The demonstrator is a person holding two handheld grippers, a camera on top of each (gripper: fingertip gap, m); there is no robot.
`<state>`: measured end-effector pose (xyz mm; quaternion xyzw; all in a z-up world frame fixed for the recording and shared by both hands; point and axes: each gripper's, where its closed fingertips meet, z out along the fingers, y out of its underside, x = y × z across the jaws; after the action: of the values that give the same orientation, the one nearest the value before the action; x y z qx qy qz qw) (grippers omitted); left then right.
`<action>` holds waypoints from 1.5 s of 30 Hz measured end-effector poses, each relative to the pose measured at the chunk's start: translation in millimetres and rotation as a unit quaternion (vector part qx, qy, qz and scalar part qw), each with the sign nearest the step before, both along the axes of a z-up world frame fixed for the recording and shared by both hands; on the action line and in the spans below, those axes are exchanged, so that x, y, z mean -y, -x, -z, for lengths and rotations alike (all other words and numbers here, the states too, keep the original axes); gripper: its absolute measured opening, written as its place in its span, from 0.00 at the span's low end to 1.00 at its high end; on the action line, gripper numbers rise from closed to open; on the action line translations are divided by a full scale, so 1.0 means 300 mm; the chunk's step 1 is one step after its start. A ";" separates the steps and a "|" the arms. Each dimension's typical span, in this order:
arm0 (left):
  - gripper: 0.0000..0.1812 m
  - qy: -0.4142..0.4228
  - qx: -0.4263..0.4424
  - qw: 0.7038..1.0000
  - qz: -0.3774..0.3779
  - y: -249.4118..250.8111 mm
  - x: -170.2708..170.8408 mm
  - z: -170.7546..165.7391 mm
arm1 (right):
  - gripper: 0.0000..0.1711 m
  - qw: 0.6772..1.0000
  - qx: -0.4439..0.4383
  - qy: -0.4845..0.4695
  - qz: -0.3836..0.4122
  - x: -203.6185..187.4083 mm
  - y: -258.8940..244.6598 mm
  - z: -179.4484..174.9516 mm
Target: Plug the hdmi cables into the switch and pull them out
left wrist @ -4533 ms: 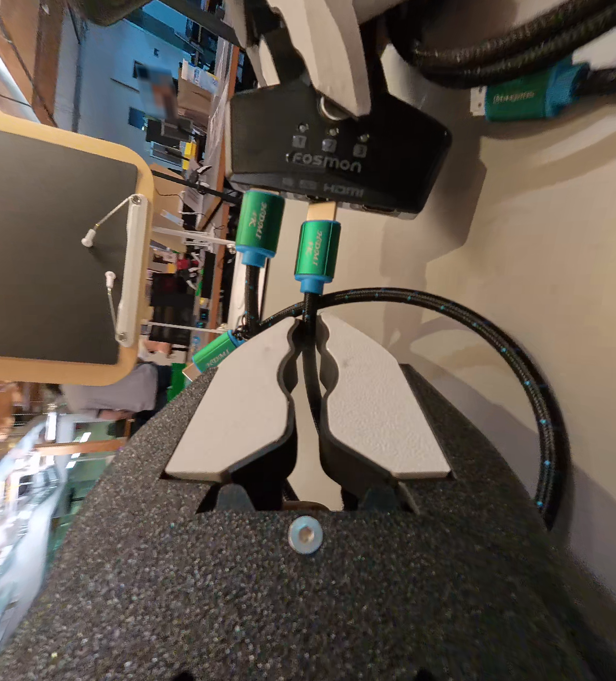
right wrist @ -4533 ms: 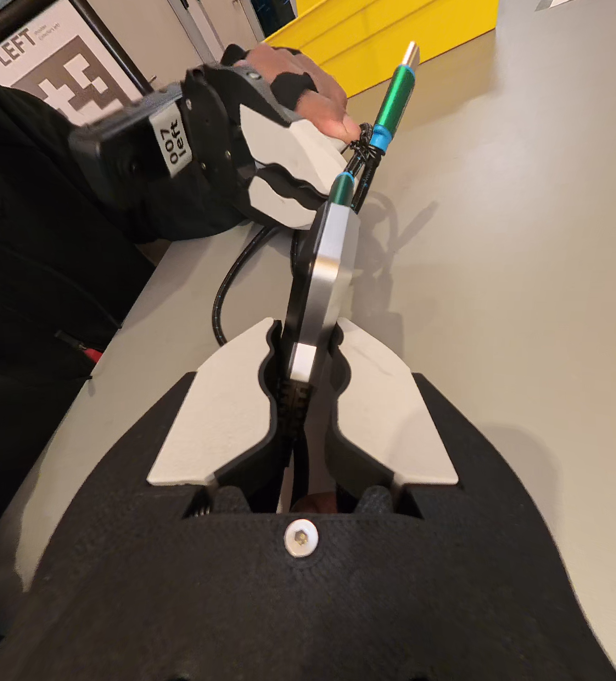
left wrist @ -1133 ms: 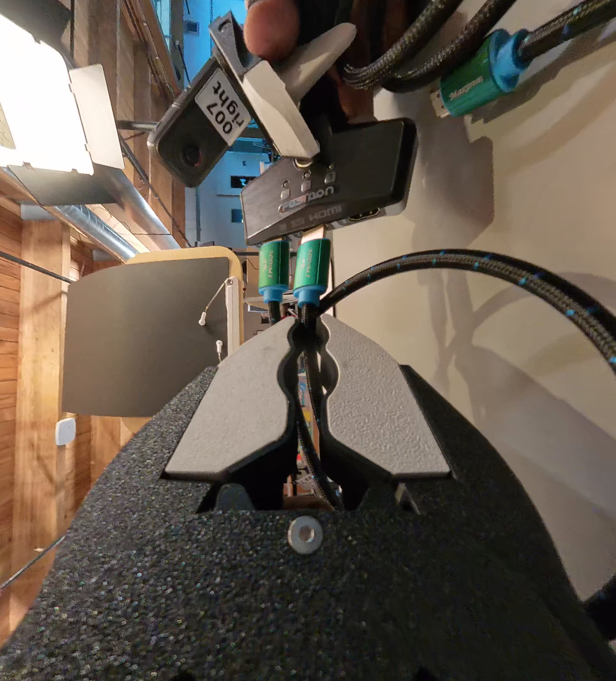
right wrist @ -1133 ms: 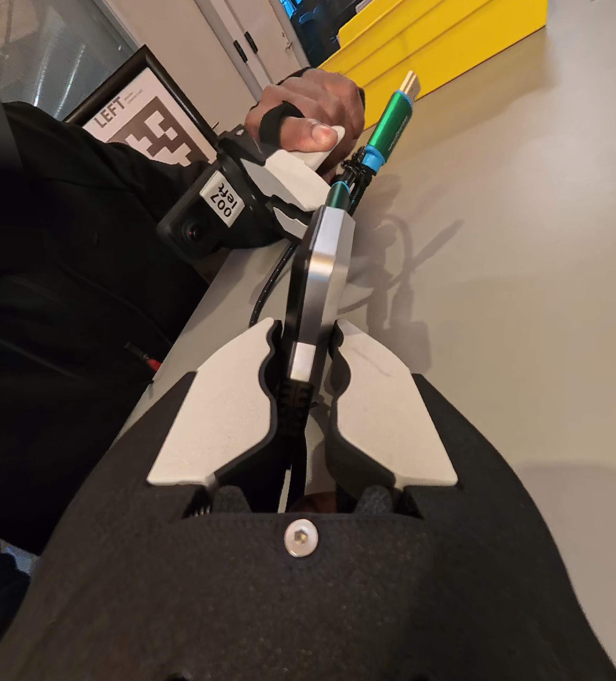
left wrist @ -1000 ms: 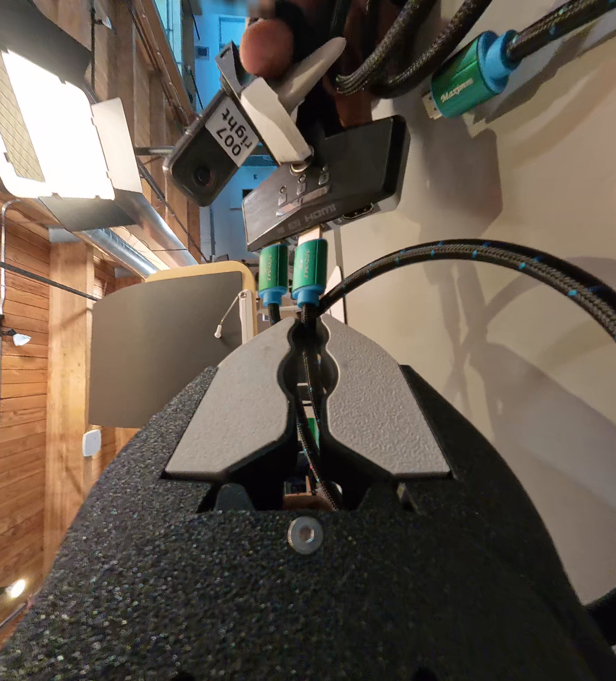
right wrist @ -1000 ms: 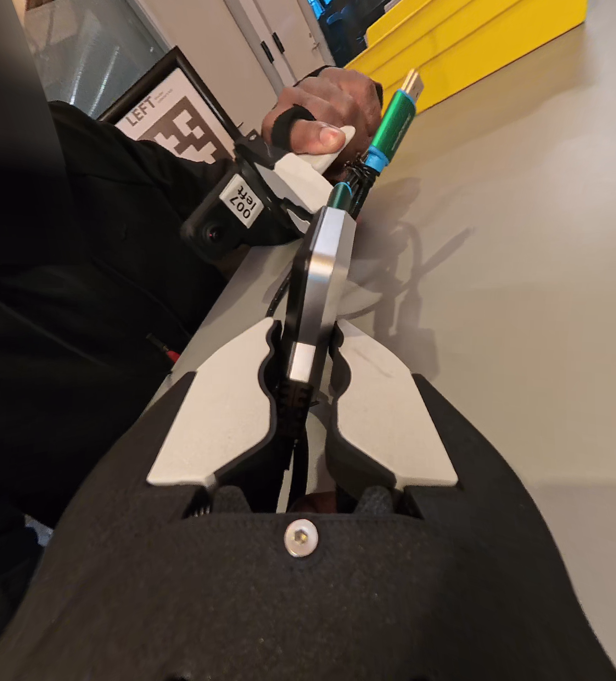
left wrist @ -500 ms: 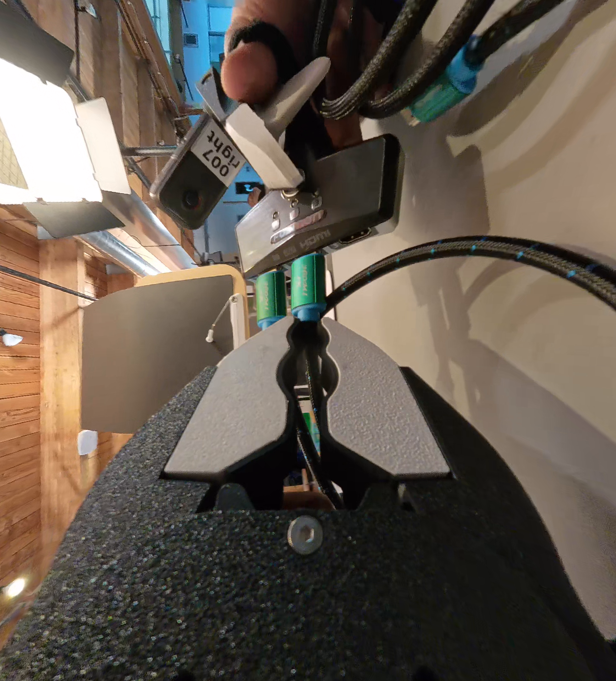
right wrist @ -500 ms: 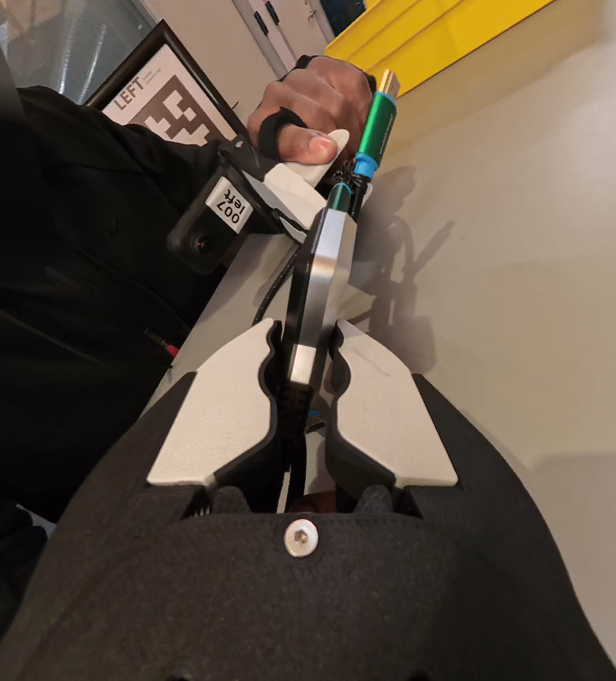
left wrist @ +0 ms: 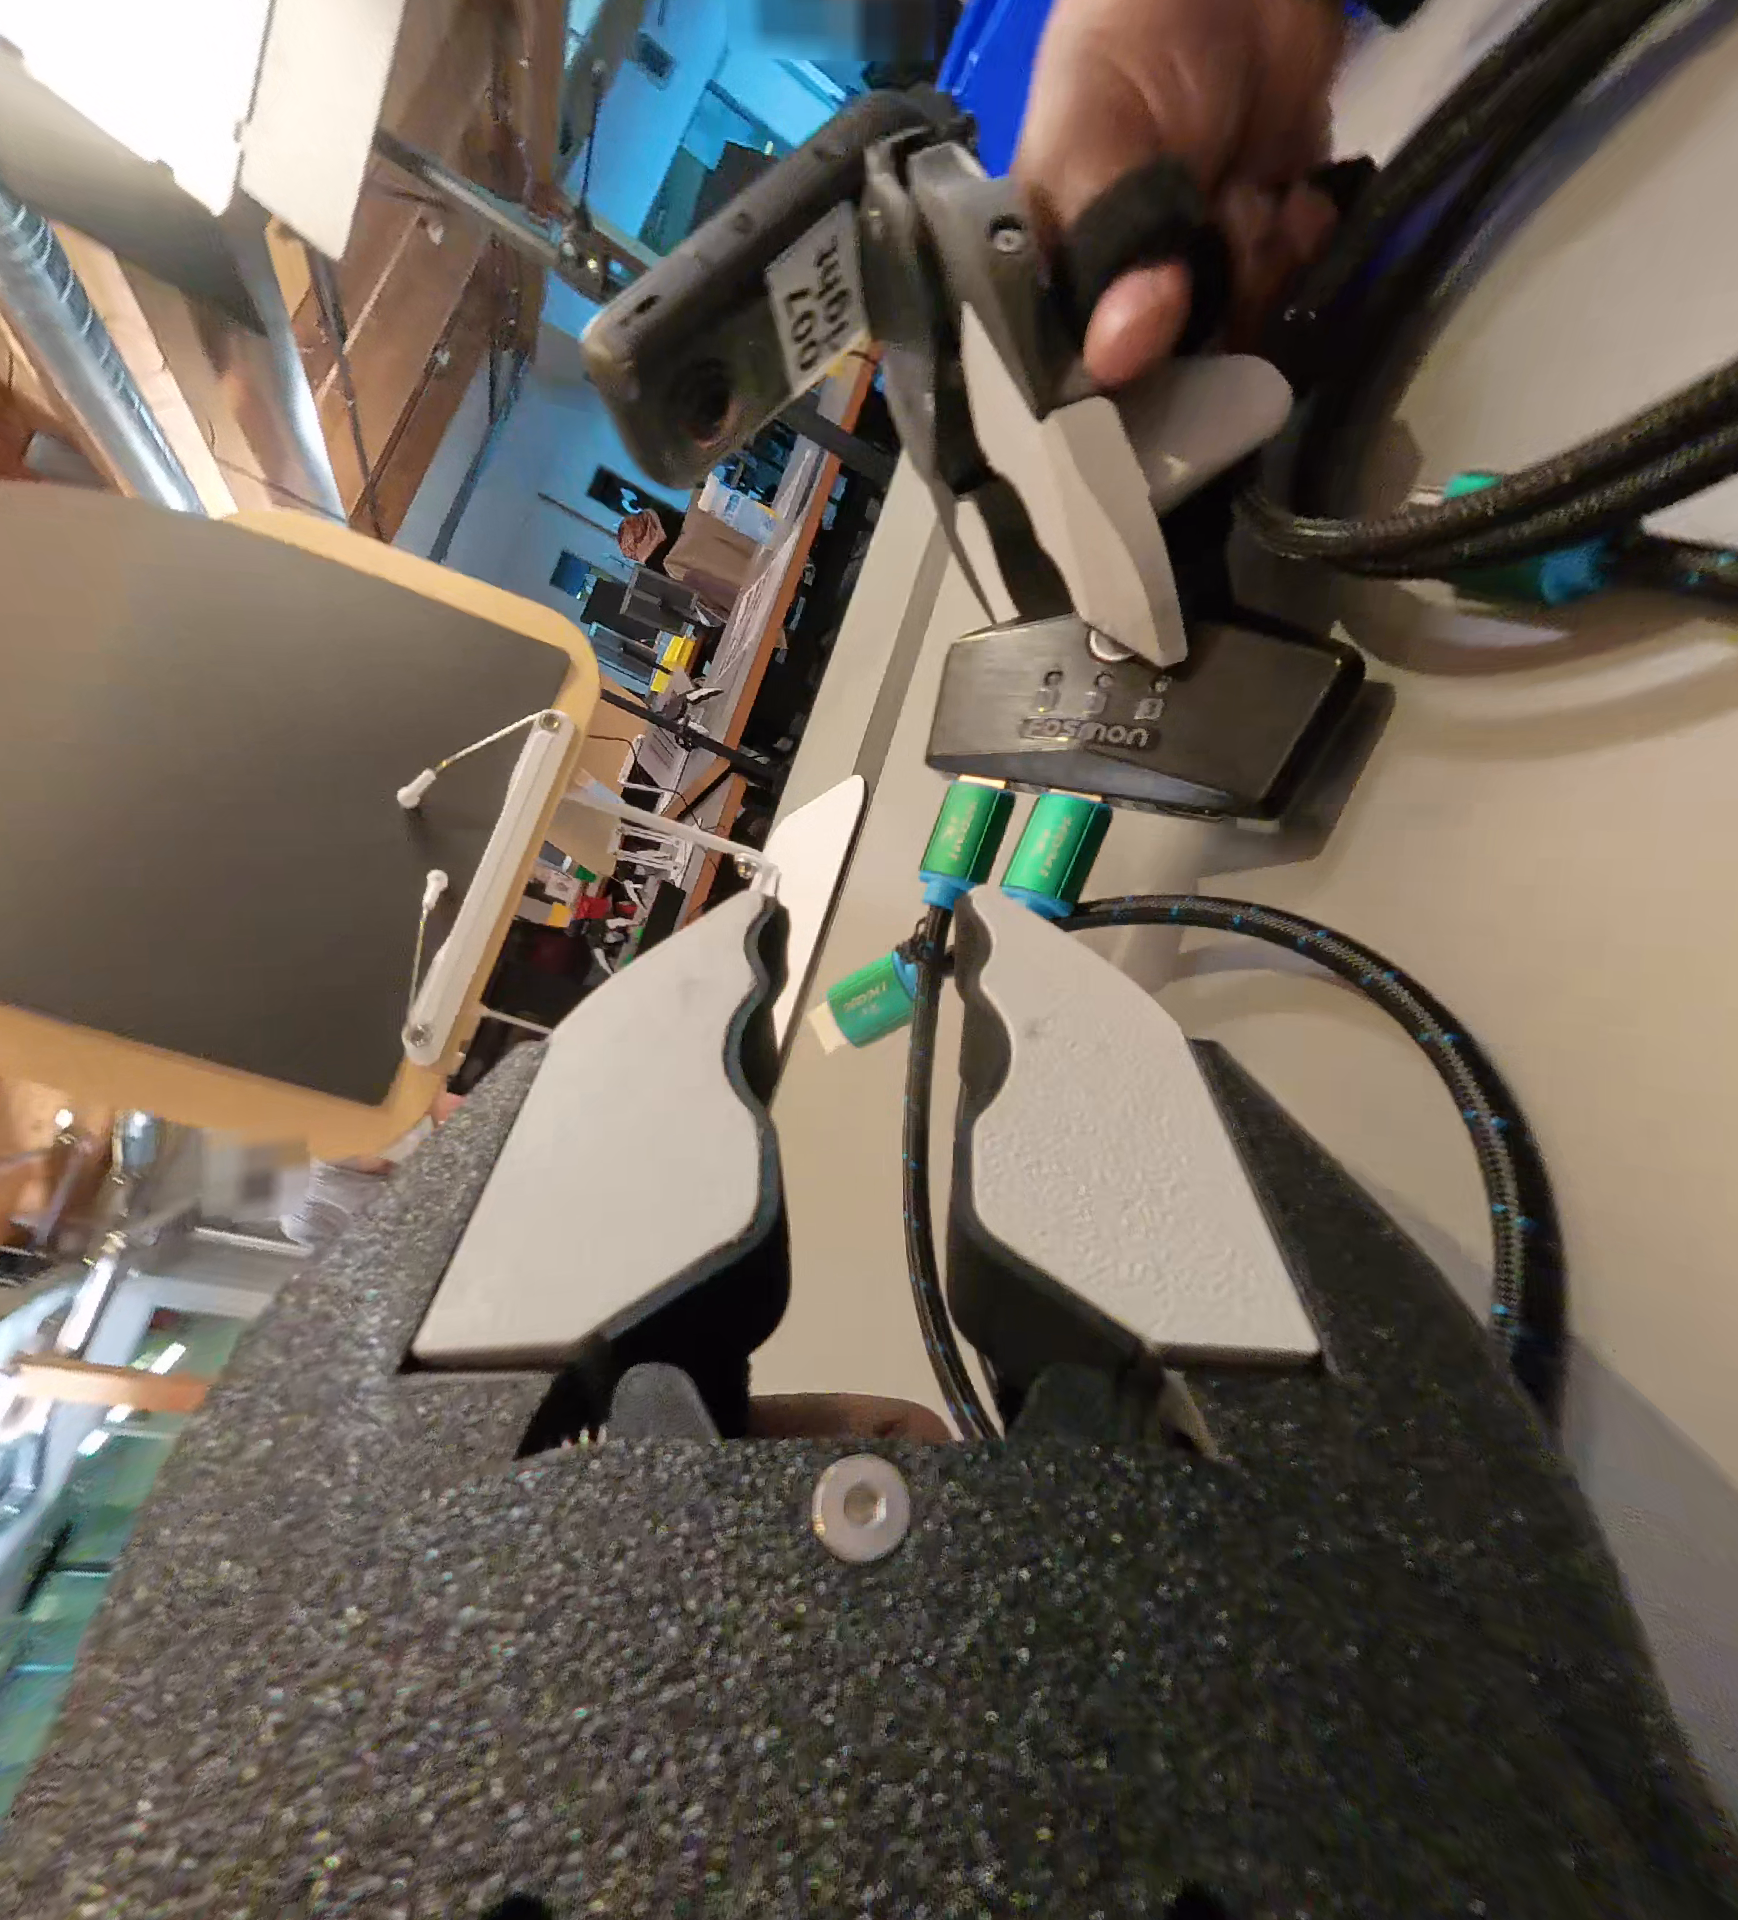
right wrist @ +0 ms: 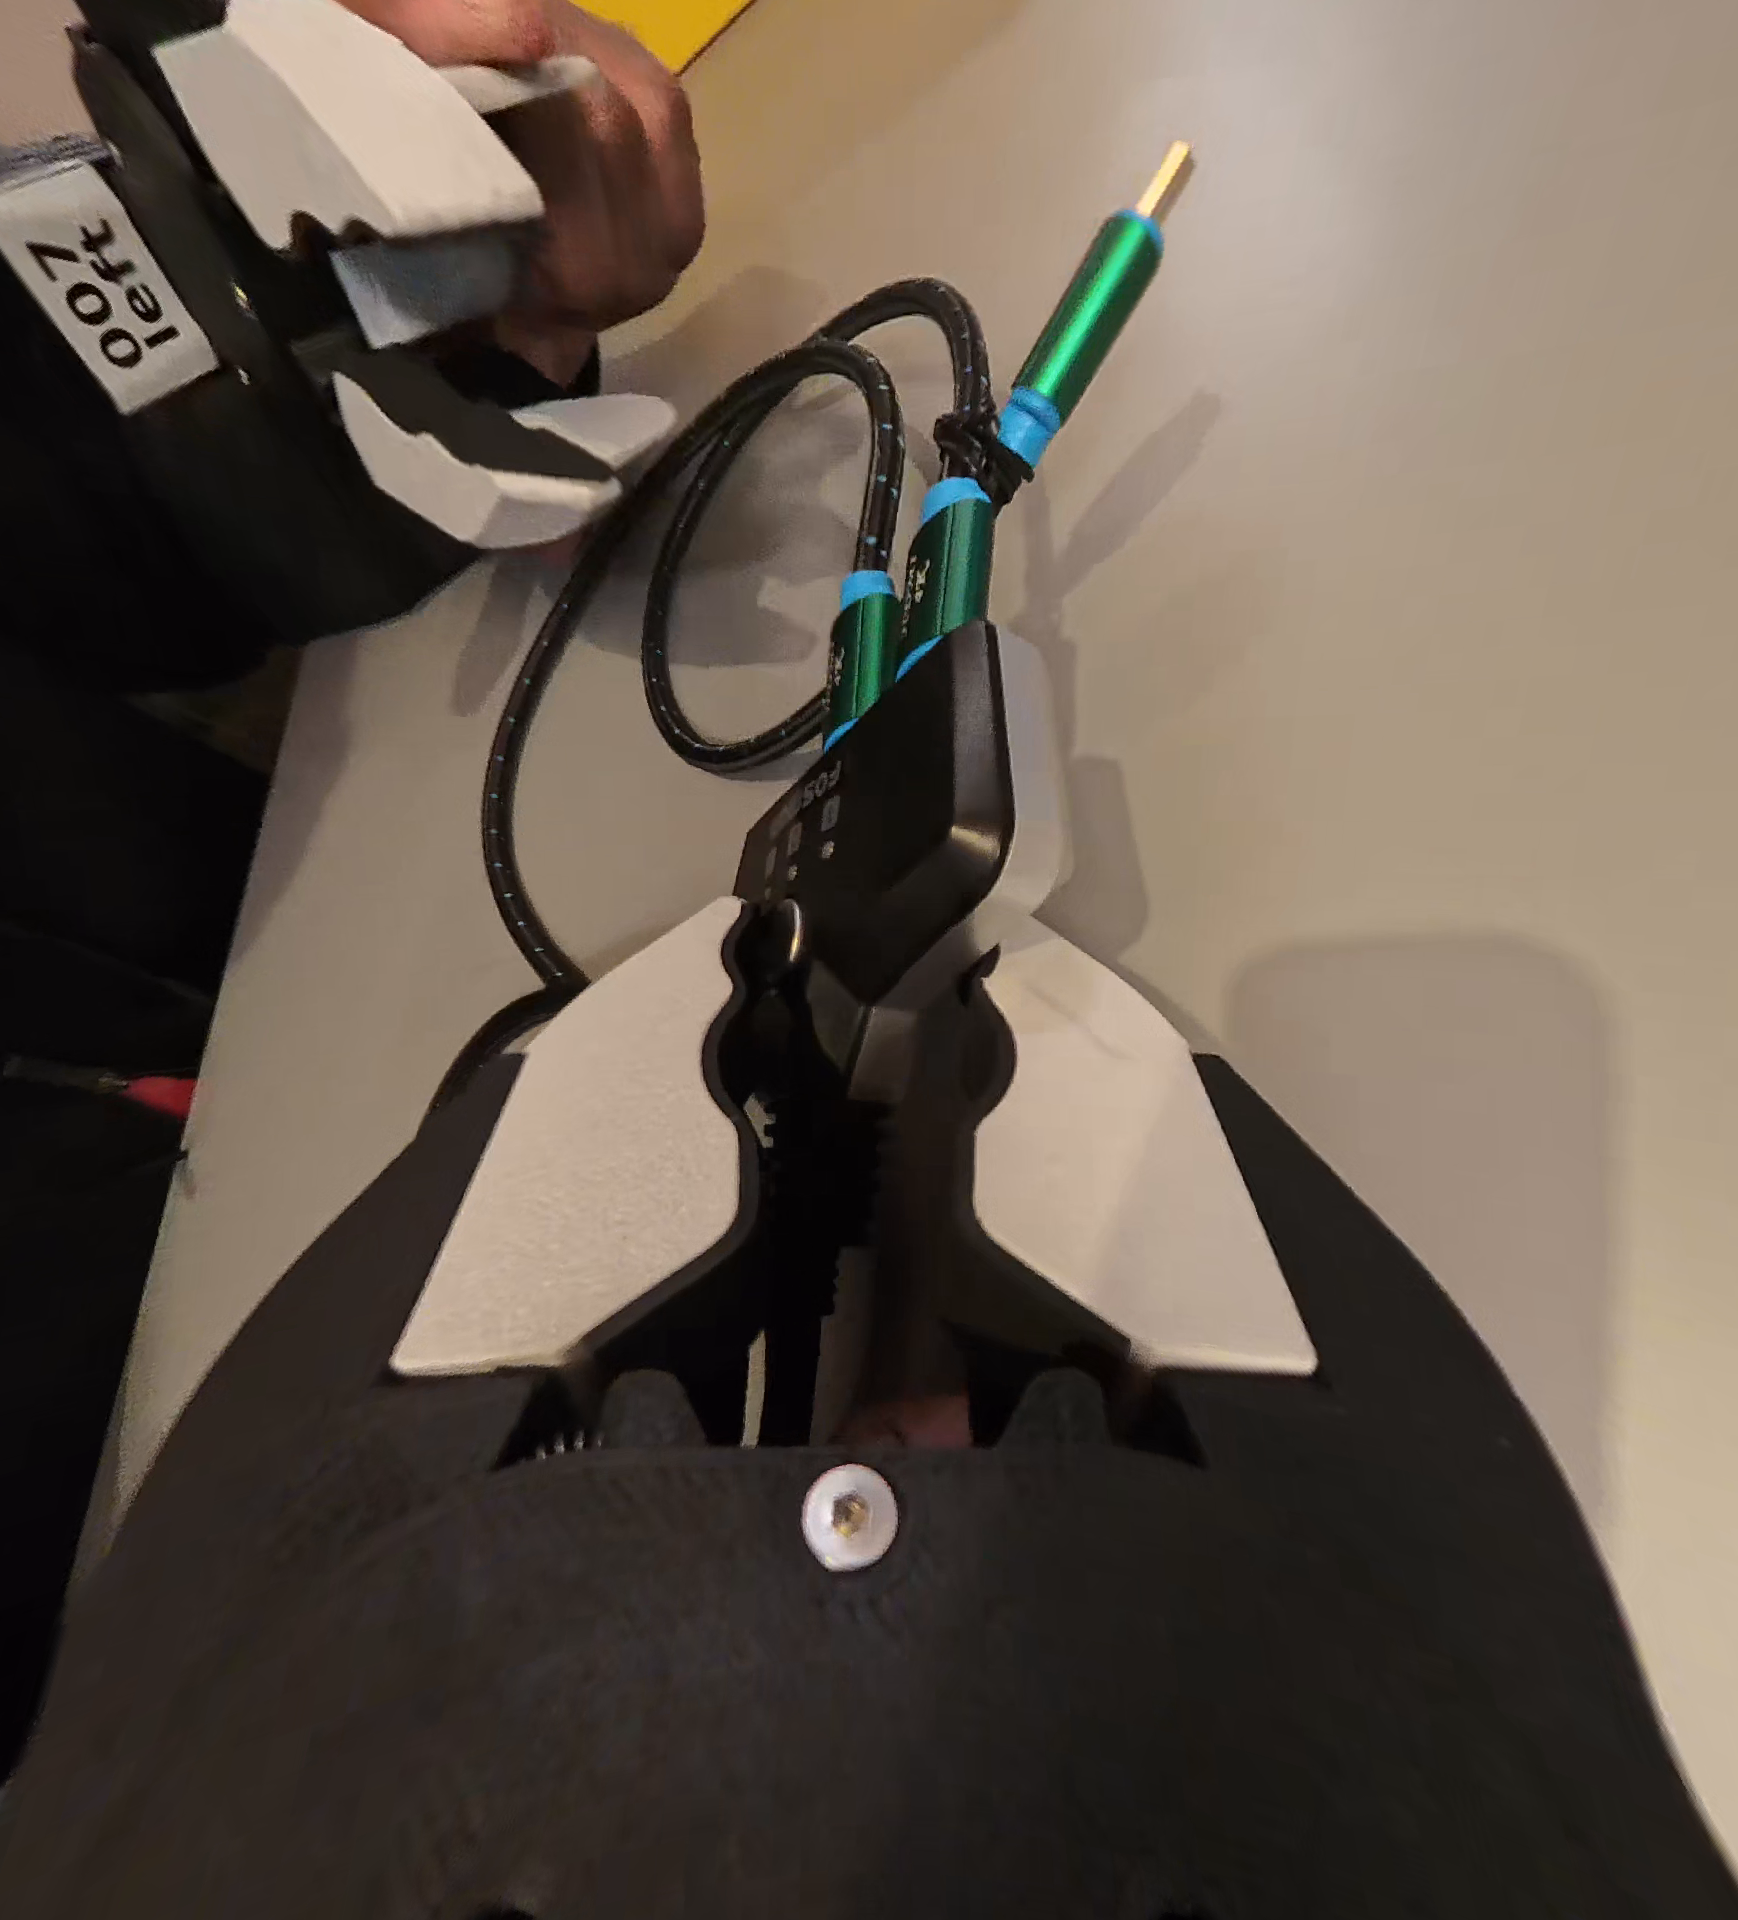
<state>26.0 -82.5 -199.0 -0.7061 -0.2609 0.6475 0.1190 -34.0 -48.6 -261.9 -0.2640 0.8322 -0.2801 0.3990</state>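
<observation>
Fingers [right wrist: 1104,1122] clamping switch [right wrist: 906,810], labelled camera [left wrist: 730,332]

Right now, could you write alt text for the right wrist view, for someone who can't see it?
The right tongs grip a black switch with two green plugs in its far end. A third green plug sticks up free; the left tongs hang open nearby.
</observation>
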 end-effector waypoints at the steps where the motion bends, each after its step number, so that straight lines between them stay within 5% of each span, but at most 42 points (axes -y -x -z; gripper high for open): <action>1: 0.18 -0.018 -0.007 1.000 -0.002 -0.003 0.009 -0.007 | 0.21 1.000 0.004 -0.001 0.006 0.003 0.006 -0.001; 13: 0.24 -0.227 -0.073 0.969 -0.062 -0.072 0.176 -0.037 | 0.20 0.998 0.047 -0.022 0.022 0.014 0.012 -0.012; 19: 0.25 -0.285 -0.061 0.950 -0.115 -0.155 0.172 0.008 | 0.20 0.998 0.049 -0.025 0.021 0.014 0.013 -0.011; 27: 0.28 -0.357 -0.170 0.887 -0.237 -0.526 0.140 -0.121 | 0.20 0.998 0.051 -0.026 0.022 0.015 0.014 -0.012; 30: 0.23 -0.353 -0.215 0.836 -0.360 -0.824 0.279 -0.243 | 0.20 0.998 0.051 -0.026 0.022 0.015 0.014 -0.012; 33: 0.22 -0.364 -0.163 0.765 -0.505 -1.137 0.464 -0.276 | 0.20 0.998 0.050 -0.026 0.023 0.016 0.014 -0.011; 40: 0.22 -0.492 0.161 0.576 -0.632 -1.496 0.729 0.085 | 0.20 0.998 0.049 -0.024 0.026 0.016 0.014 -0.011; 45: 0.20 -0.496 0.297 0.503 -0.643 -1.580 0.727 0.271 | 0.20 0.998 0.049 -0.023 0.029 0.015 0.015 -0.012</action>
<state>500.0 -300.7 -280.3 -0.3208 -0.9413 0.0633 -0.0838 -38.4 -53.2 -258.4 -0.2164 0.8253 -0.2850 0.4369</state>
